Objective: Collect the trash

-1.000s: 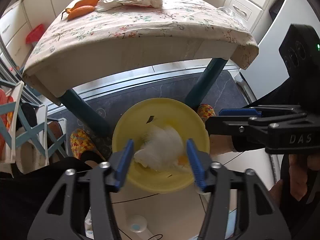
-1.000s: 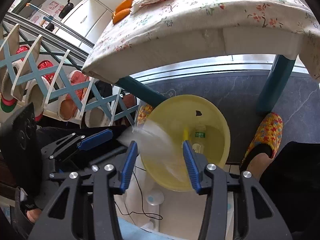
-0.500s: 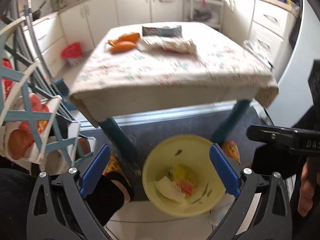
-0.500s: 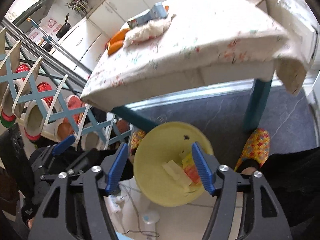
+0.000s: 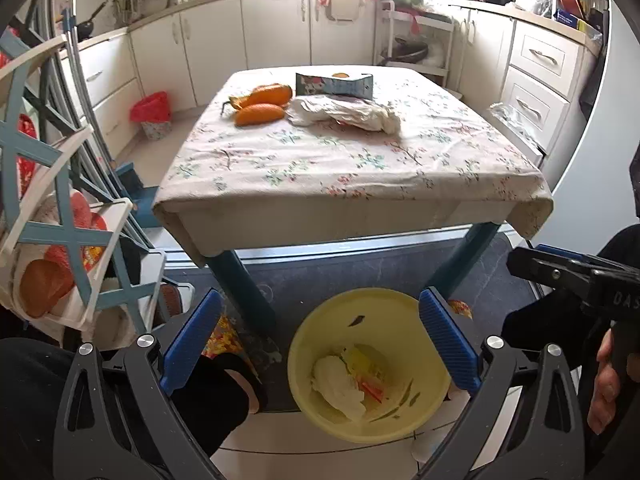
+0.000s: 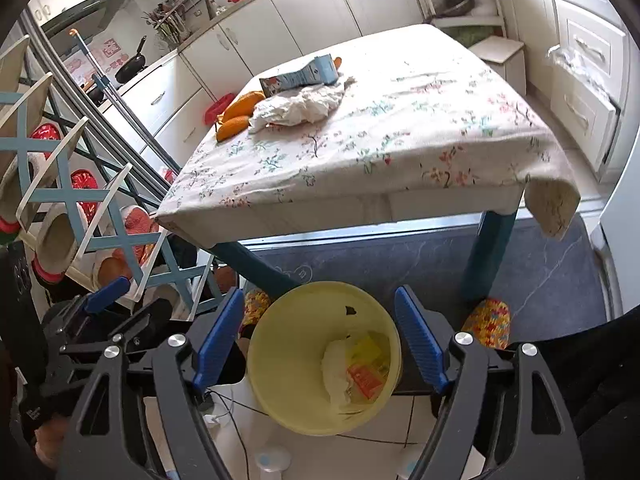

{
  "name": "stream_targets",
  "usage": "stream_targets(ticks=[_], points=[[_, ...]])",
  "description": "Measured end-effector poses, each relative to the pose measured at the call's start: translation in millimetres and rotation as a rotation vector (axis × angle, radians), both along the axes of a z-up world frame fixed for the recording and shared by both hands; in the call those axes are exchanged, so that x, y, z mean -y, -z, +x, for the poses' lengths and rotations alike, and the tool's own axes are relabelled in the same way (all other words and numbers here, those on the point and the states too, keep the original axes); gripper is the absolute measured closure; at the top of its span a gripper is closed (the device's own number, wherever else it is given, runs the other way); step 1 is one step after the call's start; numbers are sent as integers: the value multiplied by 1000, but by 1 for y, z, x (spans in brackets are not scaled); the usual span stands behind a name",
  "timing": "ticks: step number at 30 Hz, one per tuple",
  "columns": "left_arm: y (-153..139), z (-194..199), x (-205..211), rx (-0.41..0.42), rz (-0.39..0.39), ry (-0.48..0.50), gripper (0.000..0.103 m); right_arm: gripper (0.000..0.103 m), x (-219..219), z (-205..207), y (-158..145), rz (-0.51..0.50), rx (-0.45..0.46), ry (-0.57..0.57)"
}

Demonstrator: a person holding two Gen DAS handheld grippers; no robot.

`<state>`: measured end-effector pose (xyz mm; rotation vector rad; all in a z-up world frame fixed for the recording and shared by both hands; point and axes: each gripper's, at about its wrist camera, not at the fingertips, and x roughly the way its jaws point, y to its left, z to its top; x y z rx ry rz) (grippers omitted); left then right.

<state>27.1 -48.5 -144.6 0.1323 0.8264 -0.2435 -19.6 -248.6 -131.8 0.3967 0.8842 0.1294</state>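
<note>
Round yellow plastic bin (image 5: 432, 384) holds crumpled white tissue (image 5: 336, 384) and glossy wrappers (image 6: 366, 364).

A yellow bin (image 5: 370, 360) sits by a floral tablecloth (image 5: 344, 160) bearing orange fruit (image 5: 260, 106) and a teal-blue carton (image 5: 334, 84).

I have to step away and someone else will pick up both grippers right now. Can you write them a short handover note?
Left gripper: open, nothing between its jaws.
Right gripper: open and empty too; its jaws have just been opening.
Both hang over the yellow bin on the floor in front of the table.
Done: a white wad and yellow and orange wrappers lie in the bin.
Left on the table: crumpled white paper and a blue carton behind it. The orange vegetables beside them may not be trash; check first.
</note>
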Motion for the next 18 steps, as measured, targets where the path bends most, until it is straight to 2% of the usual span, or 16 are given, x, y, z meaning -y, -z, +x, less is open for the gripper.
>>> stream_targets(ticks=[18], points=[[-5,2,-8,25,-3,-48,8,24,-2,-5,-10,-47,59,7]])
